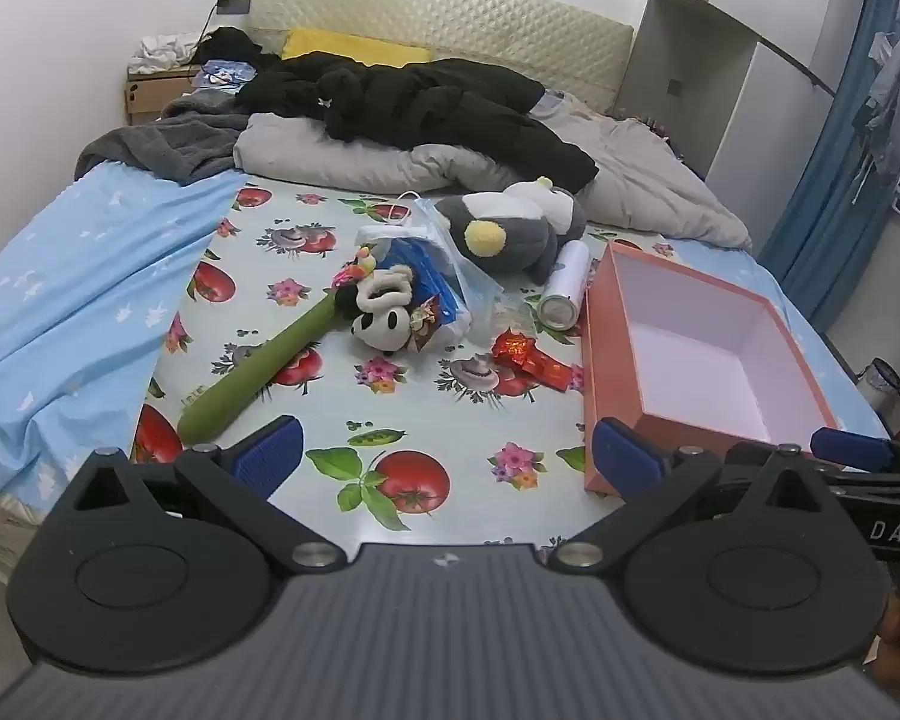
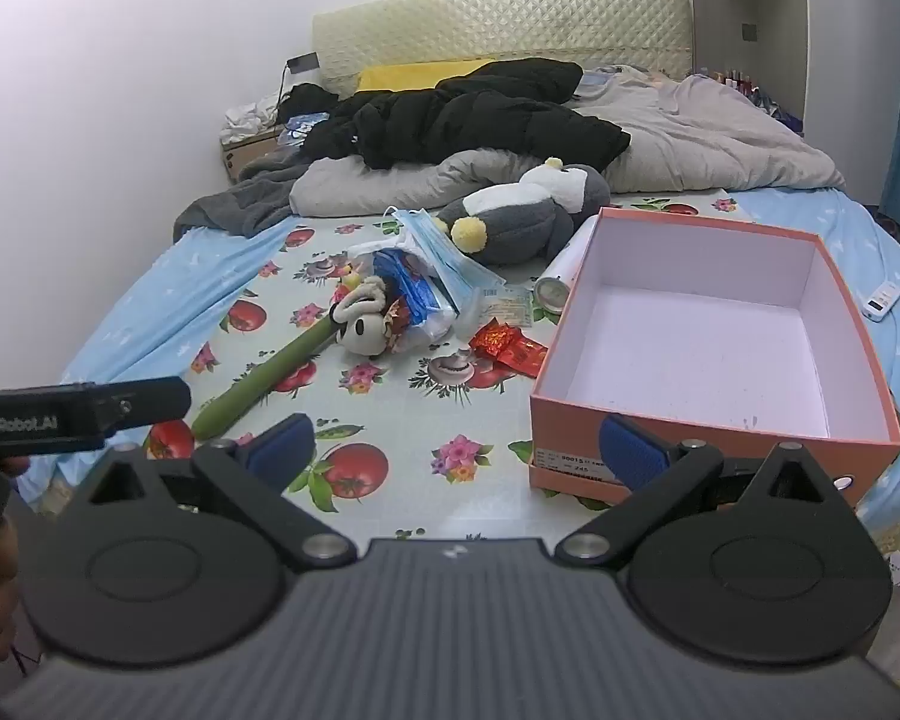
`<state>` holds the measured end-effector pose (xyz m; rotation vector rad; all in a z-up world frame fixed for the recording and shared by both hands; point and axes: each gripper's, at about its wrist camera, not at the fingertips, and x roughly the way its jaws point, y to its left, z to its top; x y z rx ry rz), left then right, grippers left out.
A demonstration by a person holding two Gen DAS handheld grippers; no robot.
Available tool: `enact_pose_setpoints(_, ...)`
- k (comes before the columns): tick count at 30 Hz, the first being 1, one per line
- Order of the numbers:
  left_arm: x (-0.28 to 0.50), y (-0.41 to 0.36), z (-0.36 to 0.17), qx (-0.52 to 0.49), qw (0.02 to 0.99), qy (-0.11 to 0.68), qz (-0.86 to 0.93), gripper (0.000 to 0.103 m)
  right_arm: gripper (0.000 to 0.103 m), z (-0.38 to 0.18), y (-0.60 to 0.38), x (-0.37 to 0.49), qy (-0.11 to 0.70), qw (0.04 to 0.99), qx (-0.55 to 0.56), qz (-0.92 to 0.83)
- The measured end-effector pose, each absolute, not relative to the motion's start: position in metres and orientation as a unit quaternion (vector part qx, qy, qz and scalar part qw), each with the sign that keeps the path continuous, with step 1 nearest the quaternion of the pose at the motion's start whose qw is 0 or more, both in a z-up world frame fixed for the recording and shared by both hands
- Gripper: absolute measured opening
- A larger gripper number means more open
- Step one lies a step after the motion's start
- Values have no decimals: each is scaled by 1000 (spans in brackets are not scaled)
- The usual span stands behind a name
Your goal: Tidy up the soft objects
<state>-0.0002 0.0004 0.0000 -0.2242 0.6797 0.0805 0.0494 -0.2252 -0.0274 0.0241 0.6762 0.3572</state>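
Note:
A grey and white penguin plush (image 1: 513, 228) (image 2: 522, 216) lies mid-bed. In front of it sit a small panda plush (image 1: 381, 315) (image 2: 363, 327) and a long green plush stick (image 1: 258, 369) (image 2: 264, 381). An open orange box (image 1: 690, 354) (image 2: 714, 354) with a white inside stands empty on the right. My left gripper (image 1: 447, 450) hovers open over the near bed edge, nothing between its blue pads. My right gripper (image 2: 456, 444) is open too, its right finger (image 2: 630, 450) in front of the box's near wall.
A plastic bag with blue items (image 1: 432, 276), face masks (image 2: 435, 252), red packets (image 1: 531, 360), and a white can (image 1: 564, 285) lie among the toys. A black jacket (image 1: 426, 105) and grey duvet (image 1: 630, 180) cover the far bed. A remote (image 2: 881, 300) lies at right.

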Motion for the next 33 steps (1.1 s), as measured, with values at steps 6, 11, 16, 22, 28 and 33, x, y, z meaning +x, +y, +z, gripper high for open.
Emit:
enact_pose_setpoints(6,0,0,0,-108,935,336,37,103,103,-28,-224,49,329,928,15,175)
enact_pose_setpoints(11,0,0,0,-110,935,336,39,103,103,-29,-223,50,331,927,15,175)
enact_pose_setpoints(16,-1,2,2,-109,935,335,36,103,103,-29,-220,50,332,927,16,172)
enact_pose_setpoints(22,-1,4,-1,-110,935,336,37,103,103,-30,-224,50,333,926,19,175)
enact_pose_setpoints(28,3,1,-1,-108,933,341,36,103,103,-31,-224,49,337,925,18,174)
enact_pose_setpoints(33,4,-3,-4,-106,935,338,31,103,103,-33,-223,50,339,925,21,172)
